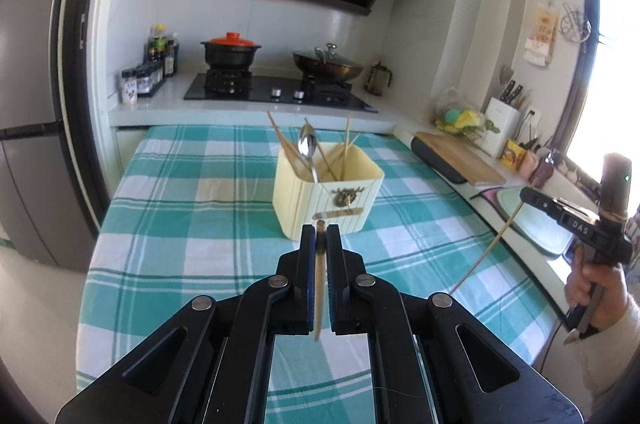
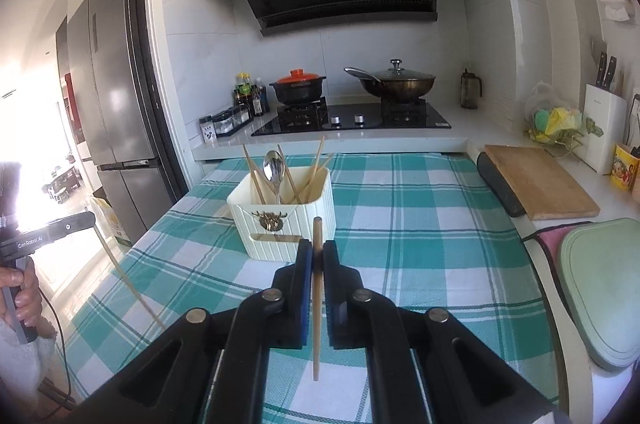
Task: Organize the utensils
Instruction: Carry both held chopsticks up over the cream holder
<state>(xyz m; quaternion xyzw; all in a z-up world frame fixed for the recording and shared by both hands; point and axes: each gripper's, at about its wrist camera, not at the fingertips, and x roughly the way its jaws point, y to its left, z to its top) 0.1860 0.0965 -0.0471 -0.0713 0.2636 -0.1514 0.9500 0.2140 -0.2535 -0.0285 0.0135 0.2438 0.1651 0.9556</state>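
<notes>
Chopsticks sit pinched upright, one in the left gripper (image 1: pixel 320 230) and one in the right gripper (image 2: pixel 317 248), lifted above the checked tablecloth (image 1: pixel 192 224), presumably for dropping into the cream utensil holder (image 2: pixel 280 224) just ahead.

"DAS" on right claw (image 1: pixel 522 198) body; "GenRobot.AI" on left claw (image 2: pixel 93 220) body.

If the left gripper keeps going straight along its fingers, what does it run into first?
Most likely the cream ribbed plastic utensil holder on the teal checked tablecloth, directly ahead of the left gripper, which is shut on a wooden chopstick. Nothing shows between them, though depth is unclear.
</notes>
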